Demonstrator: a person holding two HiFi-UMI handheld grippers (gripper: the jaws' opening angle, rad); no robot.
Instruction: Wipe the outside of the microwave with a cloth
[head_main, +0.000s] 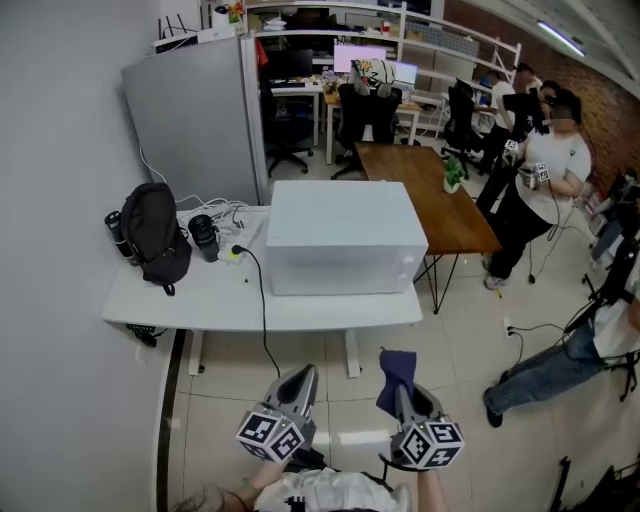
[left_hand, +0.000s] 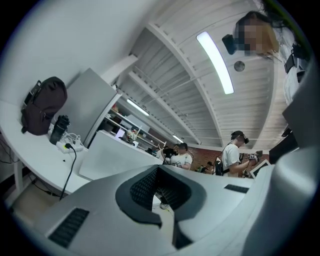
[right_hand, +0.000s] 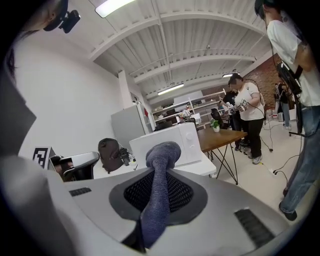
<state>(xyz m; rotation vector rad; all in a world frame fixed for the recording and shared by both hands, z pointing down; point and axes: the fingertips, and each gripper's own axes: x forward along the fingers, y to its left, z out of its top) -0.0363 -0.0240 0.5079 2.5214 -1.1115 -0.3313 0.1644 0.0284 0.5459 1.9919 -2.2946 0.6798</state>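
1. Seen from above, a white microwave (head_main: 345, 238) stands on the right half of a white counter (head_main: 200, 298) set against a pale wall, with its front facing the camera wearer
2. The right tongs (head_main: 404, 393) are low in the head view, over the tiled floor (head_main: 470, 330), and they pinch a dark blue cloth (head_main: 397, 370)
3. The cloth's loose end sticks up past the tips of the right tongs. In the right gripper view it runs as a rolled strip down between the two dark pads
4. The left tongs (head_main: 303, 378) are just beside the right tongs, at about the same height. They are pressed together with nothing held between them
5. Both tongs are well apart from the microwave, with bare floor and the counter's front edge in between, and the cloth is clear of it
6. On the counter's left part a black backpack (head_main: 155, 235) leans by the wall
7. A dark cup (head_main: 204, 237) is just beside the backpack, and a power strip (head_main: 232, 254) lies near the microwave
8. A black cable (head_main: 263, 305) runs from the strip over the counter's front edge
9. A tall grey cabinet (head_main: 195, 120) stands behind the counter
10. A wooden counter (head_main: 430, 200) beyond the microwave carries a small potted plant (head_main: 453, 176)
11. A person (head_main: 545, 175) in a white shirt stands just beside that wooden counter
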